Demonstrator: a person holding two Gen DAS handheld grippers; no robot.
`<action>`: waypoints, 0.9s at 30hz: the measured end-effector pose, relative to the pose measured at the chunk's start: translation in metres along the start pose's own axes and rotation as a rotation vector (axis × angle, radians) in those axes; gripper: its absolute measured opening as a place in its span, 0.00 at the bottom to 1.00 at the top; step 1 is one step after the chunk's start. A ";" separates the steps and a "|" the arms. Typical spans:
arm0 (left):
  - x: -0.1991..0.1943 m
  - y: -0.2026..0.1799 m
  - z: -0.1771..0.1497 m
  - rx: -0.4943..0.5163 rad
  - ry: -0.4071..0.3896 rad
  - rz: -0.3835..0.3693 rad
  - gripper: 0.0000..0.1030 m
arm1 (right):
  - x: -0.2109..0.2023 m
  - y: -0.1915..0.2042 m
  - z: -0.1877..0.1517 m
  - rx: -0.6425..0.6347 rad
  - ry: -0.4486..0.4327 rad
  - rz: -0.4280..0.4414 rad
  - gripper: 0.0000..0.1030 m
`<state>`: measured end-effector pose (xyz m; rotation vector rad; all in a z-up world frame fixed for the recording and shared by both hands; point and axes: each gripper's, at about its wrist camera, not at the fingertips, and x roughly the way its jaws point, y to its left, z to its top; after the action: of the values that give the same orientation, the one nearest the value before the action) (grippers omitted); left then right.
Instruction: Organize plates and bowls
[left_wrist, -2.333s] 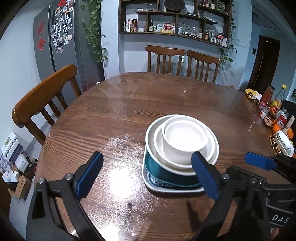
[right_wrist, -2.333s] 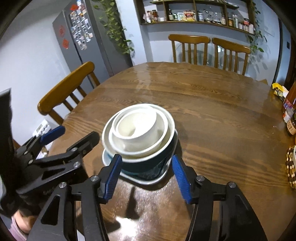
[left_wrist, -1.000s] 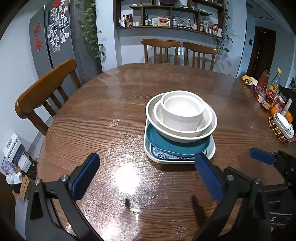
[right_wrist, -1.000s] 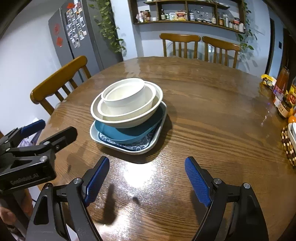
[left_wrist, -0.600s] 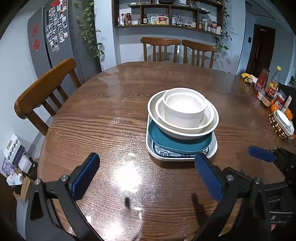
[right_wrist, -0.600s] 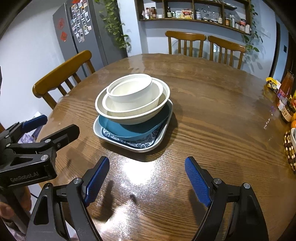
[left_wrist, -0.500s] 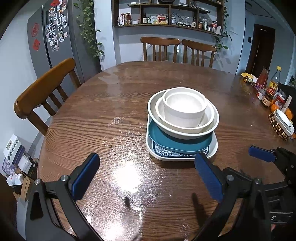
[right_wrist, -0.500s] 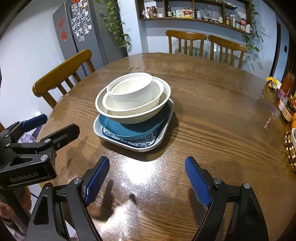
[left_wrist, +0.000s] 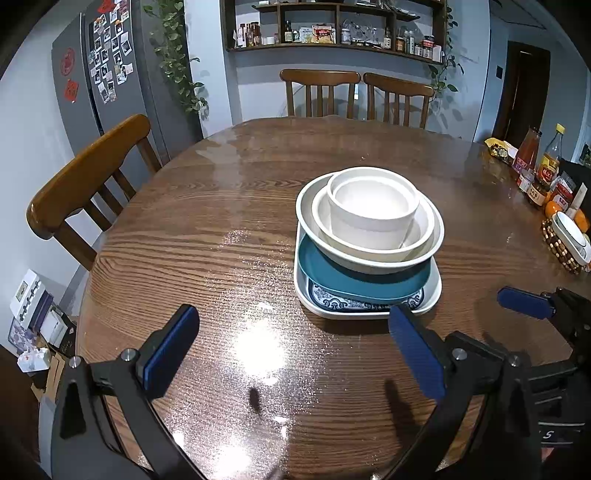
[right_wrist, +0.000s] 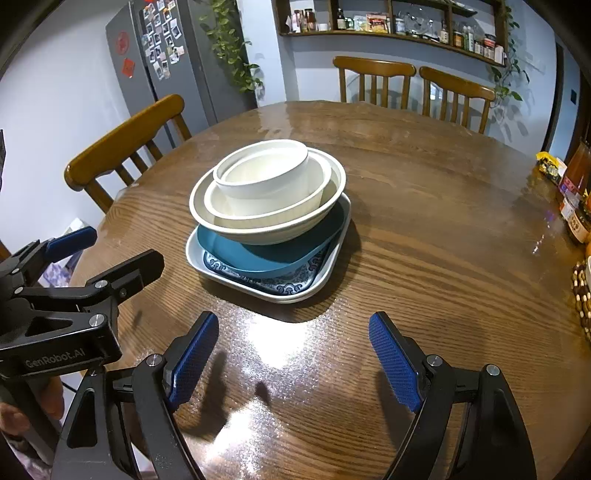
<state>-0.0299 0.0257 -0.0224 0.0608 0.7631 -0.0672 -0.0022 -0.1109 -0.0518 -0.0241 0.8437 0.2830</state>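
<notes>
Both grippers have drawn back from the stack since a couple of seconds ago; the left gripper (left_wrist: 291, 354) and right gripper (right_wrist: 295, 358) hang with jaws apart, holding nothing. The stack sits alone mid-tabletop (right_wrist: 443, 229) — small white bowl (right_wrist: 264, 173) nested in two wider bowls (right_wrist: 273, 218), over the teal plate (right_wrist: 258, 258) and patterned square plate (right_wrist: 295, 288); the organizing looks finished.

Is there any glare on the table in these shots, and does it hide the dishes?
Left wrist view: a bright glare patch on the table, short of the stacked dishes, which stay clear. Right wrist view: similar glare before the stack; fisheye bends the edges.
</notes>
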 end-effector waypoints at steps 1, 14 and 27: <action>0.000 0.000 0.000 0.001 0.001 0.001 0.99 | 0.000 0.000 0.000 0.000 0.000 0.001 0.83; 0.001 0.000 0.000 0.005 0.005 0.005 0.99 | 0.003 0.002 0.002 -0.001 0.007 0.003 0.83; 0.001 0.002 0.001 0.007 0.003 0.001 0.99 | 0.002 0.002 0.001 -0.002 0.006 0.004 0.83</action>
<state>-0.0287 0.0279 -0.0225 0.0681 0.7661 -0.0687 -0.0005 -0.1084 -0.0529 -0.0251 0.8492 0.2875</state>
